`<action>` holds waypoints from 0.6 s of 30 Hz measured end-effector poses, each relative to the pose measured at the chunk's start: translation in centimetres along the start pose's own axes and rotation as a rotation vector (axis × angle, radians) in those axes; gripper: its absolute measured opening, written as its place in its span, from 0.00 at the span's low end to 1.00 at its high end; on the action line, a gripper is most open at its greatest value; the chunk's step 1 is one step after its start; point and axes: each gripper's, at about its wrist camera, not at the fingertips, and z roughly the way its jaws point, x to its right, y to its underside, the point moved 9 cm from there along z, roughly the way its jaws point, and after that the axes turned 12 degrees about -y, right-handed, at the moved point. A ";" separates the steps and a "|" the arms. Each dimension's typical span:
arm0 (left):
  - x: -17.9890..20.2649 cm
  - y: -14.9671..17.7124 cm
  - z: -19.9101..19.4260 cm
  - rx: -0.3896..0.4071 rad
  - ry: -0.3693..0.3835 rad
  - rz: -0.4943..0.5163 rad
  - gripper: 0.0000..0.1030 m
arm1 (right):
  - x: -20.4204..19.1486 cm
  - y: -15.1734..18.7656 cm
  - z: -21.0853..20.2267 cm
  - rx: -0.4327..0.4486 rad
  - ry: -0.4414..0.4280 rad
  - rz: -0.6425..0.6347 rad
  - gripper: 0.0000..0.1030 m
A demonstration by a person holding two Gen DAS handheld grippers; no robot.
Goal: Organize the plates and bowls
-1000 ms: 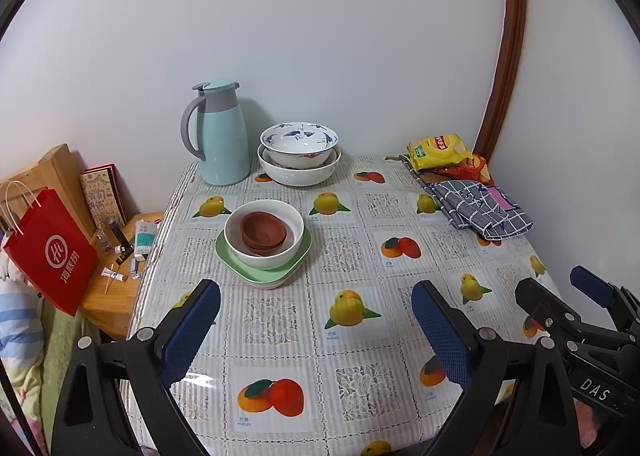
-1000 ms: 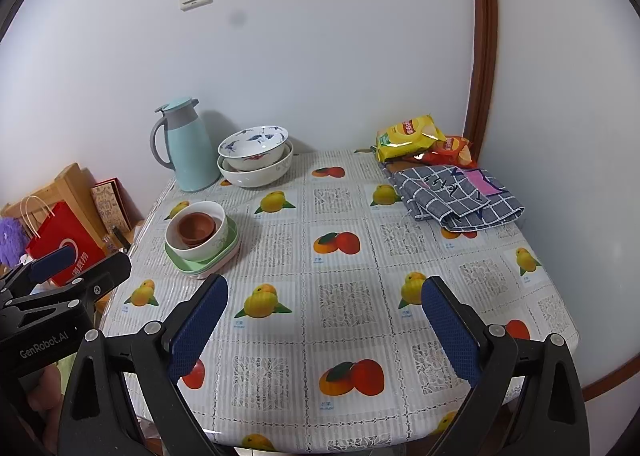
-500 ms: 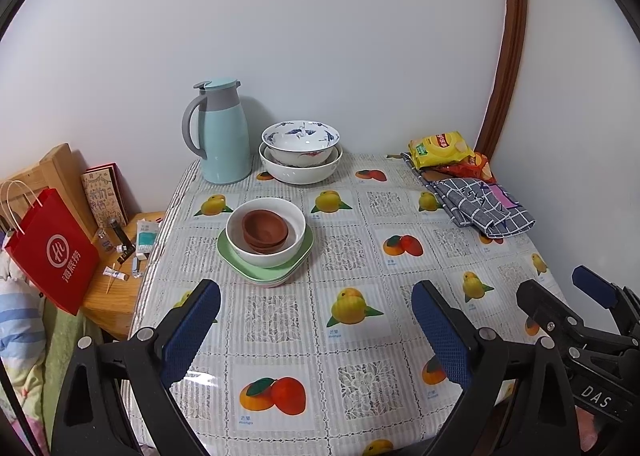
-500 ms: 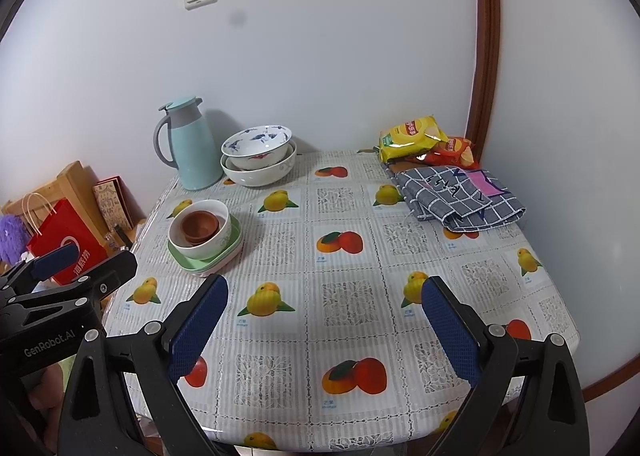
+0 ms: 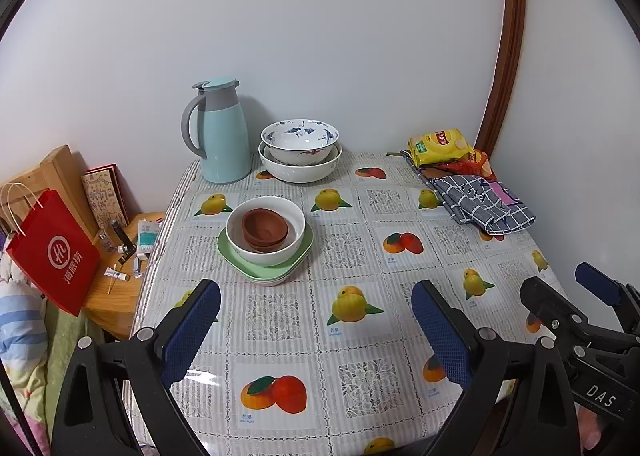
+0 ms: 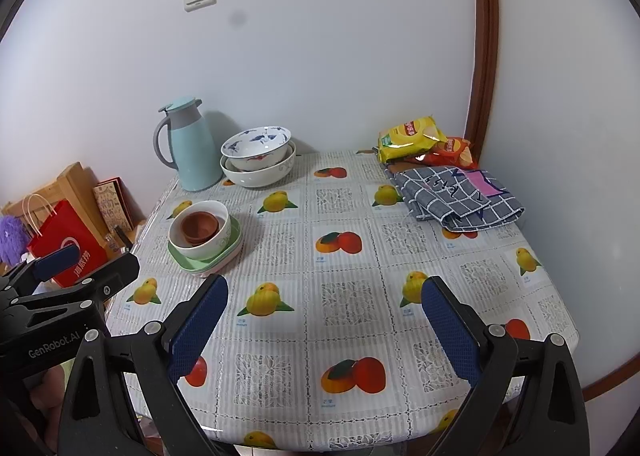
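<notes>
**Listener:** What dishes are on the table, and what sits inside them?

**Operator:** I see two stacks on a table (image 5: pixel 360 336) covered with a fruit-print cloth. Nearer to me, toward the left side, green plates (image 5: pixel 265 270) lie stacked flat. A white bowl (image 5: pixel 265 230) stands on them, and small brown bowls (image 5: pixel 264 229) nest inside it. I cannot tell how many brown bowls there are. At the back by the wall, a blue-patterned bowl (image 5: pixel 300 141) sits inside a wider white bowl (image 5: pixel 300 167). A pale blue jug (image 5: pixel 219 130) stands upright just beside that pair, on their left.

**Listener:** Anything else on the table?

**Operator:** Snack bags (image 5: pixel 444 147) lie in the far right corner, with a folded checked cloth (image 5: pixel 480 203) in front of them. A red bag (image 5: pixel 52 252) stands off the table to the left.

**Listener:** Where are your grippers?

**Operator:** I hold both low over the table's near edge, pointing toward the wall. My left gripper (image 5: pixel 316 330) is spread wide with nothing between its blue pads, well apart from the plate stack ahead of it. My right gripper (image 6: pixel 325 330) is likewise spread wide and empty, beside the left one. Neither touches any dish.
</notes>
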 end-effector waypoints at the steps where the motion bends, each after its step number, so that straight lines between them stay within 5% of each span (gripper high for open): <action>1: 0.0 0.0 0.0 0.001 -0.001 0.001 0.94 | 0.0 0.0 -0.1 0.001 0.000 0.000 0.94; 18: -0.1 -0.1 -0.1 0.004 0.002 0.004 0.94 | 0.0 -0.2 -0.4 0.007 0.000 -0.003 0.94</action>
